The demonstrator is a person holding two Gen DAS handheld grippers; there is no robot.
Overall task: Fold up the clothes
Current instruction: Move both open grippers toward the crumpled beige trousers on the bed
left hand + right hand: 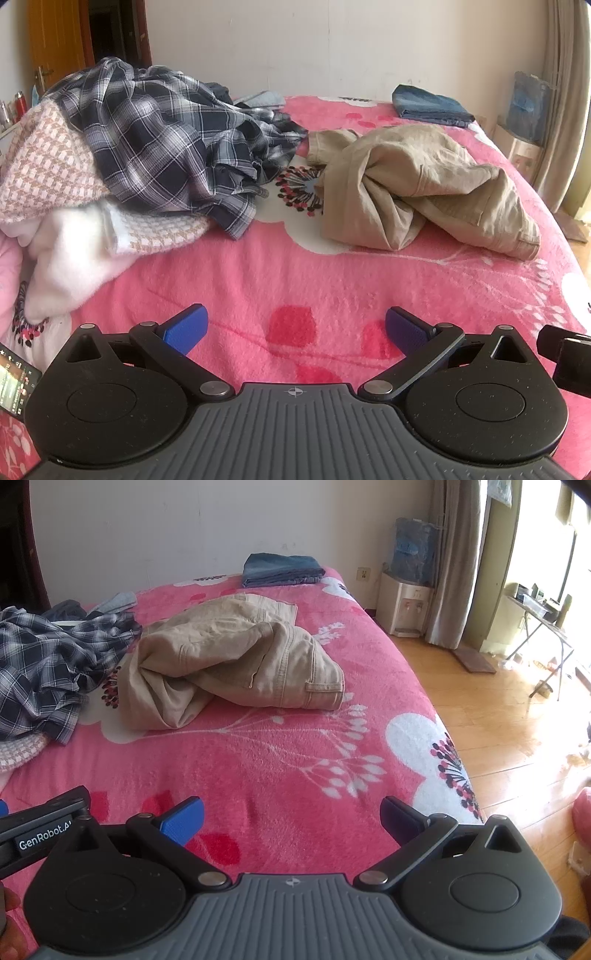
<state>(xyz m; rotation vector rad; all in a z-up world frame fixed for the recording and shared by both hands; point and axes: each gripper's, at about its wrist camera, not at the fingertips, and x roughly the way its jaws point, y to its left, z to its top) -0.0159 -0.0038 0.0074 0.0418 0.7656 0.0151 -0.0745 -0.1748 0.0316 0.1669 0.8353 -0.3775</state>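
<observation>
**Operator:** Report gripper status at this point.

**Inspector:** The left gripper (pixel 296 329) had its blue fingers (pixel 186 328) spread wide with nothing between them. The right gripper (pixel 291 818) was likewise spread and empty. Both hovered over bare pink blanket (pixel 258 760) at the near edge of the bed, side by side, well apart from any garment.

**Operator:** Location of the work items?

**Inspector:** In the left wrist view, the crumpled khaki trousers (pixel 413 188) lay at about 1 o'clock from the left gripper. An unfolded pile sat at 10 to 11 o'clock: a plaid shirt (pixel 155 144) on top, draped over a pink-and-white knit garment (pixel 48 170) and a white fleece item (pixel 70 258). The shirt hem lay just beside the trousers.

**Operator:** Completed work?

**Inspector:** One folded denim item (pixel 280 568) rested at the far edge of the bed, roughly 12 o'clock in the right wrist view.

**Operator:** Progress assessment?

**Inspector:** Early stage, as judged. One piece appeared done; the trousers and the pile remained unfolded. The trousers, lying separate and nearest the open blanket, seemed the likely next item, but no grasp had begun.
</observation>
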